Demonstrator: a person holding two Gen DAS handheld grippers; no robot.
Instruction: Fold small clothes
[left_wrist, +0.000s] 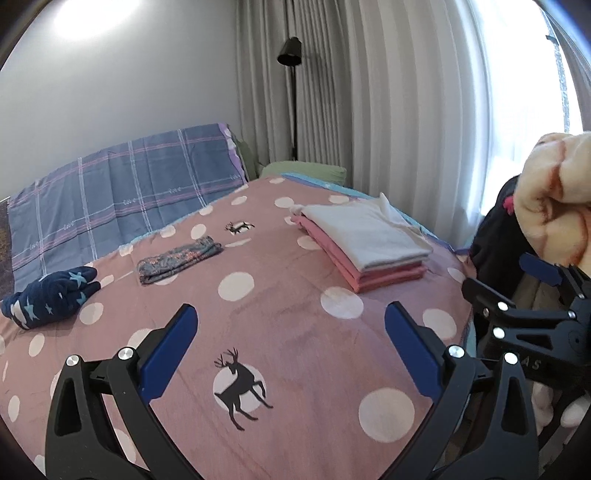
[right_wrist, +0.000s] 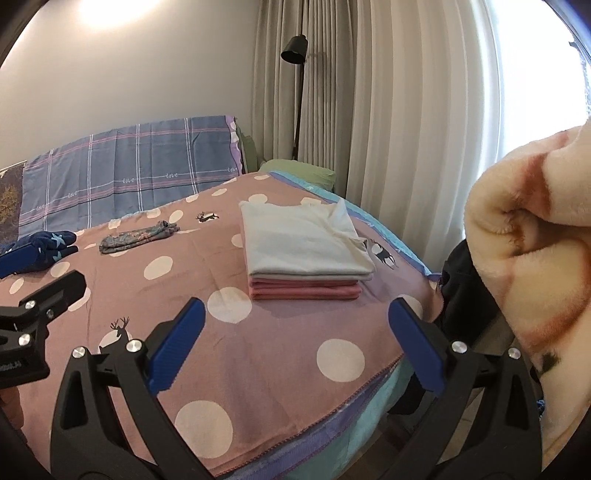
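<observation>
On the bedspread (left_wrist: 295, 295), one folded stack (left_wrist: 364, 242), two small bundles: navy starred (left_wrist: 51, 297), floral (left_wrist: 177, 260).

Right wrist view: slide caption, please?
Open right gripper over the polka-dot bedspread, facing a folded white-and-pink stack.

Polka-dot bed (left_wrist: 288, 317), folded stack (left_wrist: 364, 245) (white over pink), floral bundle (left_wrist: 177, 260), starry bundle (left_wrist: 51, 297)
</observation>
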